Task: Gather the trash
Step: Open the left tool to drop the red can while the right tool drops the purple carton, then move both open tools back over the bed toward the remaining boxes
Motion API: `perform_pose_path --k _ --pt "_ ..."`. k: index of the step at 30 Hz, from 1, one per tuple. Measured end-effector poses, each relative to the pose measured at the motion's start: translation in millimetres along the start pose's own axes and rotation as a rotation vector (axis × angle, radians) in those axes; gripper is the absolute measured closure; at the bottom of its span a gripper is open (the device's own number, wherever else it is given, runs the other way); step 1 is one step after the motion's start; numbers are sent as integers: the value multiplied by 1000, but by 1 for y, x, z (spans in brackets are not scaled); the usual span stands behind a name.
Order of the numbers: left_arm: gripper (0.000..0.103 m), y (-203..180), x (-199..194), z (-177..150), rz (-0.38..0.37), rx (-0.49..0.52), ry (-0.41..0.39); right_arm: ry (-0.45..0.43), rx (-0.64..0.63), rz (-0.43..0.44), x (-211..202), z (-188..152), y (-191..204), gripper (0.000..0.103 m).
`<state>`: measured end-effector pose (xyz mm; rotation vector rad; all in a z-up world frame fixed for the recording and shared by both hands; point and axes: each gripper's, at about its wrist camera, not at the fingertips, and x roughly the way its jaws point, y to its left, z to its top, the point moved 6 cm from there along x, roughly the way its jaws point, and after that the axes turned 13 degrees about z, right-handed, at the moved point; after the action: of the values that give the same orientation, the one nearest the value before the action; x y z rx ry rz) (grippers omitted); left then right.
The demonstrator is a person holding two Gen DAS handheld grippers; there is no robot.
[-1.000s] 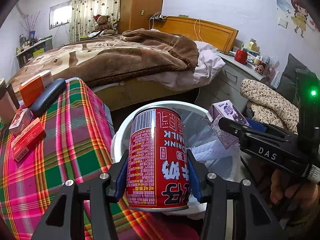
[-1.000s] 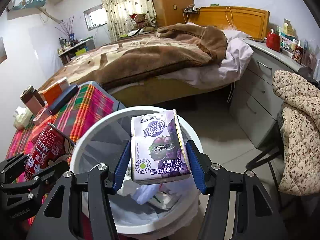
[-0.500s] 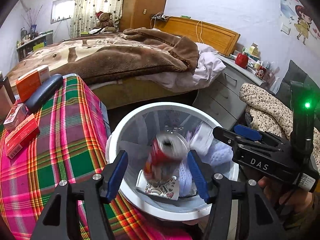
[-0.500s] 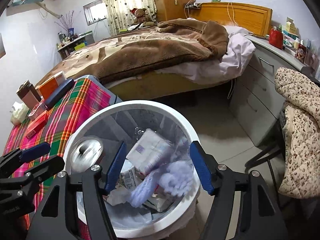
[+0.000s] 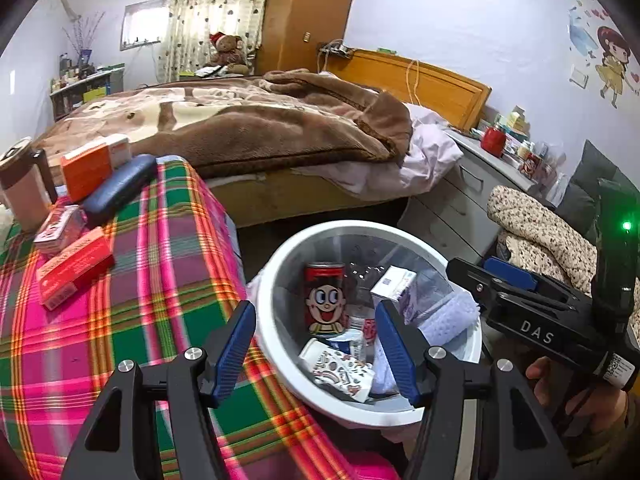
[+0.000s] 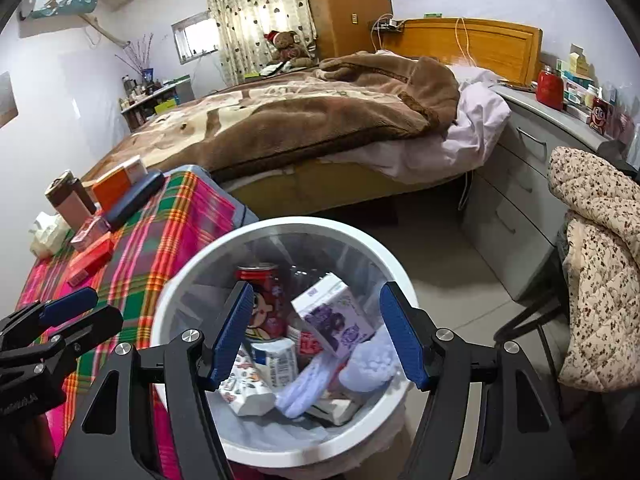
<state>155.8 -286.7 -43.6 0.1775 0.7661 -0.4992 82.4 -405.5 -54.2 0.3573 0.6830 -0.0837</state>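
Note:
The white trash bin (image 5: 360, 226) stands beside the plaid table, holding wrappers, cartons and a pale blue cloth. A red milk-drink can (image 5: 324, 300) stands upright inside it, and a purple milk carton (image 5: 394, 282) lies next to the can. My left gripper (image 5: 315, 312) hovers open over the bin's near left rim with nothing between its fingers. In the right wrist view the bin (image 6: 280, 222), the can (image 6: 264, 280) and the carton (image 6: 336, 316) lie below my right gripper (image 6: 316, 292), which is open and empty. The left gripper (image 6: 60, 320) shows at that view's left edge.
On the plaid tablecloth (image 5: 120, 300) lie red and orange boxes (image 5: 76, 268), a dark case (image 5: 120, 190) and a cup (image 5: 22, 188). A bed with a brown blanket (image 5: 260, 124) is behind, with grey drawers (image 6: 516, 184) and a floral quilted cloth (image 6: 600, 260) to the right.
Both grippers opened. The red can dropped from the left one and the purple carton from the right one into the bin. The left gripper shifted towards the table.

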Motion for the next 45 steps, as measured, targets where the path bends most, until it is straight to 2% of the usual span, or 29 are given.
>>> perform_pose_path --k 14,29,34,36,38,45 --pt "41 73 -23 4 99 -99 -43 -9 -55 64 9 4 49 36" --pt "41 194 -28 7 255 -231 -50 33 -111 165 45 6 113 36" --pt "40 223 -20 10 267 -252 -36 55 -131 194 62 7 133 36" --pt "34 234 -13 14 274 -258 -26 60 -141 201 69 9 140 36" --pt "33 243 -6 18 289 -255 -21 68 -148 210 79 11 149 36" --pt "33 274 40 35 286 -258 32 112 -166 236 115 16 171 36"
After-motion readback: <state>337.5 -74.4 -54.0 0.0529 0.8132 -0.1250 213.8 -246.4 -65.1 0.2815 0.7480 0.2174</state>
